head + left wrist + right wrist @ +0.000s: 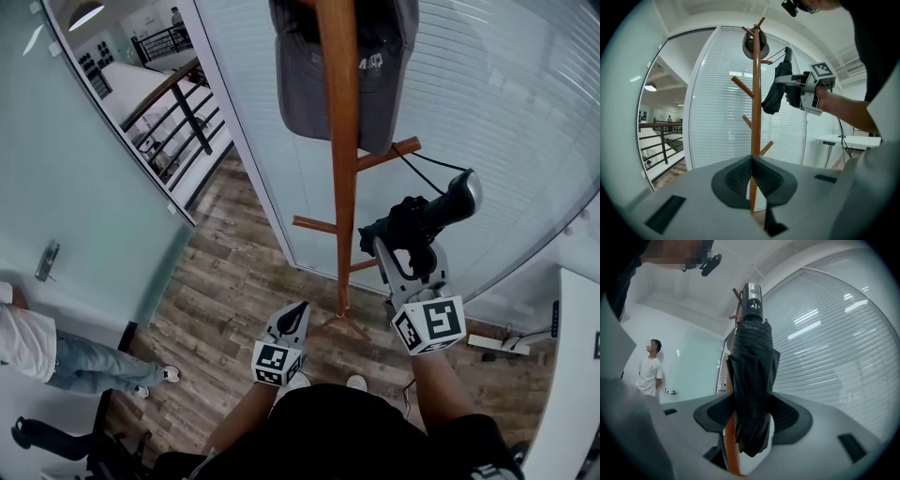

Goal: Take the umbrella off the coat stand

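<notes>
Black fabric fills the gap of the right gripper [752,416]: its jaws pinch the folded umbrella [752,380] across the canopy, both pads pressed into the cloth. The silver-capped handle end stands well above the jaws. The loose tip of the canopy hangs just below them.

In the head view the umbrella [422,220] sits beside the wooden coat stand [339,141], near a side peg and apart from the pole. A thin black strap [431,164] runs from the handle end toward that peg. Whether the loop is on the peg or clear of it cannot be settled from these views.

The left gripper [752,176] holds nothing, and its jaws are pressed together tip to tip. The pole of the coat stand [756,117] rises straight beyond them, untouched. A dark cap [756,44] hangs at the top of the stand, far above both pairs of jaws.

In the right gripper view, a person in a white shirt [649,371] stands off to the left of the jaws, by a glass wall.
</notes>
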`<move>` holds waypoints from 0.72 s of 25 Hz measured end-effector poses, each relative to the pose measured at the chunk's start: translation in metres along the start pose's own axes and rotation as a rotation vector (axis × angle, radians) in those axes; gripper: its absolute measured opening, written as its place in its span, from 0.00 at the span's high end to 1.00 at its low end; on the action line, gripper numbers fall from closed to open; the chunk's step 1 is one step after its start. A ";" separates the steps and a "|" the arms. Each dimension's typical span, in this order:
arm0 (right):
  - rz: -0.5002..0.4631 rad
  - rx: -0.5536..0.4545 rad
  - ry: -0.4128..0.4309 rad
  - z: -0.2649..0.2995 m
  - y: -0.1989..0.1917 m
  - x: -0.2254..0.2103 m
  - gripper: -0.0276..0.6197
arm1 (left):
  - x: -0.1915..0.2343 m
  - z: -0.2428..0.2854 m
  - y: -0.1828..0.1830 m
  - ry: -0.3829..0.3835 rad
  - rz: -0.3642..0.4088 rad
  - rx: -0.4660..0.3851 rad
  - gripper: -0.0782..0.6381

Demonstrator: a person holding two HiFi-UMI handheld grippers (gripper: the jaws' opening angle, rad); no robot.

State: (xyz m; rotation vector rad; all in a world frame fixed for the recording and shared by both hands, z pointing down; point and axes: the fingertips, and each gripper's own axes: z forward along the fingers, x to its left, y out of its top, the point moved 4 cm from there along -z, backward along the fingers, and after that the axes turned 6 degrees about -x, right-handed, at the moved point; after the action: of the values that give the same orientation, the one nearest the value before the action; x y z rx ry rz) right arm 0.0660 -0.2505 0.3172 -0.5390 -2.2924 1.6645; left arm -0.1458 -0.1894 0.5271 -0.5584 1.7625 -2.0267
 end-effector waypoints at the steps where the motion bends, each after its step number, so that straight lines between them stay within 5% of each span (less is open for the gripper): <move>1: -0.004 -0.009 -0.005 0.002 0.005 -0.001 0.58 | 0.001 0.000 -0.001 -0.002 -0.005 0.009 0.88; 11: -0.033 -0.073 -0.059 -0.001 0.038 -0.028 0.58 | -0.006 0.010 0.003 -0.020 0.003 -0.015 0.88; 18: -0.042 -0.026 -0.044 -0.016 0.022 -0.015 0.58 | -0.007 0.006 -0.003 -0.037 -0.017 0.001 0.88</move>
State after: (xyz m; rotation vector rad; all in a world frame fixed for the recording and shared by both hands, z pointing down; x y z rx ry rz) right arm 0.0897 -0.2370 0.3012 -0.4612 -2.3427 1.6447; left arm -0.1367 -0.1904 0.5304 -0.6080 1.7412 -2.0153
